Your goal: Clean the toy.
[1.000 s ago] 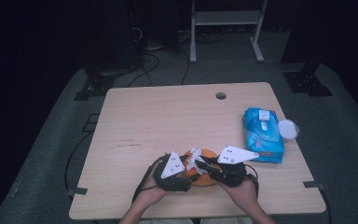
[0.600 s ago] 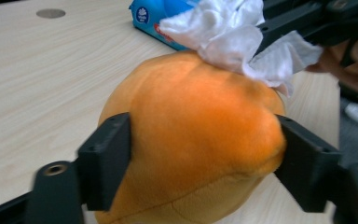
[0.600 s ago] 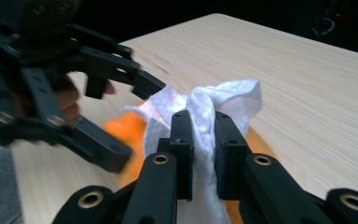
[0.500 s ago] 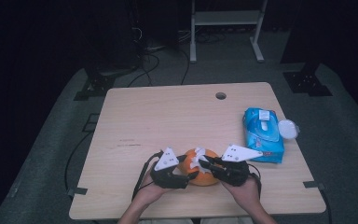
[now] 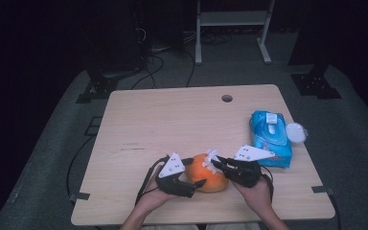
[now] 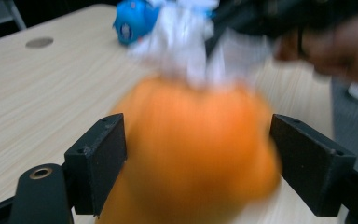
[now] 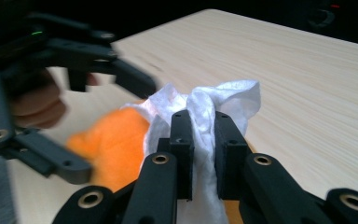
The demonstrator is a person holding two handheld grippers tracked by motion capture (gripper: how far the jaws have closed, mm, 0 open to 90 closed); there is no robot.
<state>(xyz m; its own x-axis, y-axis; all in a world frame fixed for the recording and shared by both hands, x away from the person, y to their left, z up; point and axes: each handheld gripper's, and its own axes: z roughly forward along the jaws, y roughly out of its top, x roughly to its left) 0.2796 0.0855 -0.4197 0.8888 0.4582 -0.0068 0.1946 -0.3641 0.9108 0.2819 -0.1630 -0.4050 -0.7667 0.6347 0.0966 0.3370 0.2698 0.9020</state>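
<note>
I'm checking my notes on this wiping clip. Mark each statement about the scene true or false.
1. The right gripper is shut on a white wipe. True.
2. The wipe rests against a green ball. False: it is against an orange object.
3. The blue wipe pack lies near the table's right edge. True.
4. The left gripper holds the wipe pack. False: its jaws, which have just been opening, flank the orange object.
5. The table is black. False: it is light wood.
</note>
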